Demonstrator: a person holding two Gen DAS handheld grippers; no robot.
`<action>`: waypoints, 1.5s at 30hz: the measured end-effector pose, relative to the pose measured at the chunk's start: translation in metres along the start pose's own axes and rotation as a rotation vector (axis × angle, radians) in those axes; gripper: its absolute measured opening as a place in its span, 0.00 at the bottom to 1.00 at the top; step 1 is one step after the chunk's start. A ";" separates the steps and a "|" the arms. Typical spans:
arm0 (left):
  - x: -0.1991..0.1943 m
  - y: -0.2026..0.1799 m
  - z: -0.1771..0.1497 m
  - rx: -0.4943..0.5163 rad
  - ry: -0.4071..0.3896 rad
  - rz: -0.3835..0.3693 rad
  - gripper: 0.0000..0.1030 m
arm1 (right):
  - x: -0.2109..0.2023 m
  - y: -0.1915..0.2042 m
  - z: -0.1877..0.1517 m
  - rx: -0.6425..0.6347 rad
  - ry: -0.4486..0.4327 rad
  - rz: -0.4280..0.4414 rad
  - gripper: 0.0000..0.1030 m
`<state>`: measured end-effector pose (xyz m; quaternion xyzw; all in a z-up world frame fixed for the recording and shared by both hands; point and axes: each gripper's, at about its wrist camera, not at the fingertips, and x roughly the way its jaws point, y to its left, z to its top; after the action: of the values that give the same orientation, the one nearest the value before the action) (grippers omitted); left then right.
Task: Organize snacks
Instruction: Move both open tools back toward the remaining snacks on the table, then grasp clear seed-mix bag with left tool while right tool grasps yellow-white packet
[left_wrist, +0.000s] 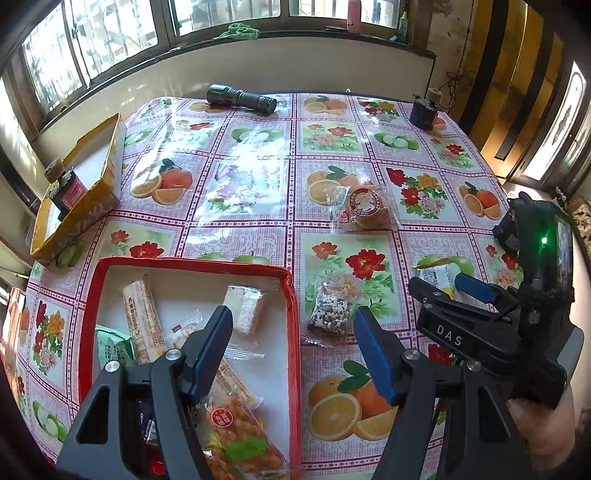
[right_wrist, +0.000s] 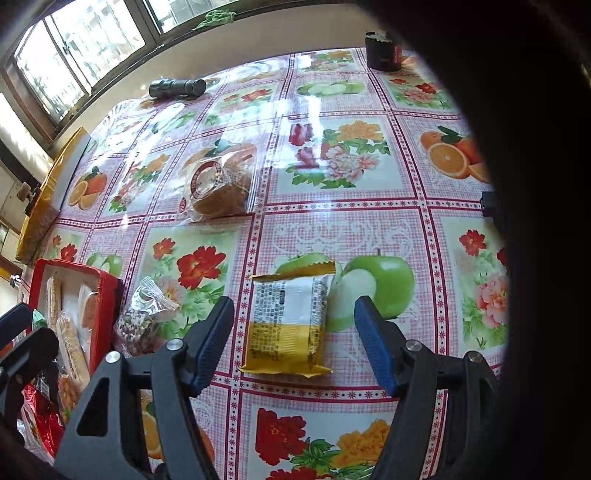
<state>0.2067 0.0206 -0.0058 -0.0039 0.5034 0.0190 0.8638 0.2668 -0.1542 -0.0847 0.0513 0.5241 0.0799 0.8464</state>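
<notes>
A red tray (left_wrist: 184, 266) is seen on the desk (left_wrist: 258, 236), which is covered by a fruit-and-flower cloth. All places are given from this tray. Inside it, several wrapped snacks are laid: a long bar (left_wrist: 143, 317), a white packet (left_wrist: 246, 308), a green packet (left_wrist: 110, 349) and an orange snack bag (left_wrist: 240, 432).

The left hand-held gripper (left_wrist: 293, 354) is held over the tray's right edge, its jaws apart and nothing between them. Just beside the tray on its right, a clear bag of seeds (left_wrist: 330, 310) is lying on the desk. Beyond that bag, farther from the tray, a round cake in a clear wrapper (left_wrist: 365, 212) is seen.

Well to the right of the tray, a yellow packet (right_wrist: 286, 325) is lying flat on a printed green apple. The right hand-held gripper (right_wrist: 295, 350) is held above it with jaws spread; the packet is seen between the fingers, apparently untouched by the pads.

On the far side of the desk from the tray, a flashlight (left_wrist: 242, 99) and a dark jar (left_wrist: 424, 110) are placed. To the tray's left and behind it, a yellow box (left_wrist: 85, 192) holding a bottle (left_wrist: 66, 188) is seen.
</notes>
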 end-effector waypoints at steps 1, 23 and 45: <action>0.002 0.000 0.000 -0.001 0.004 -0.002 0.66 | 0.002 0.003 0.000 -0.014 0.000 -0.015 0.66; 0.078 -0.061 0.009 0.129 0.149 0.086 0.66 | -0.028 -0.040 -0.037 -0.117 -0.016 -0.157 0.39; 0.080 -0.059 0.010 0.101 0.139 -0.022 0.31 | -0.028 -0.038 -0.038 -0.128 -0.028 -0.169 0.39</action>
<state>0.2566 -0.0354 -0.0714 0.0331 0.5624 -0.0161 0.8260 0.2237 -0.1971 -0.0831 -0.0460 0.5083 0.0410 0.8590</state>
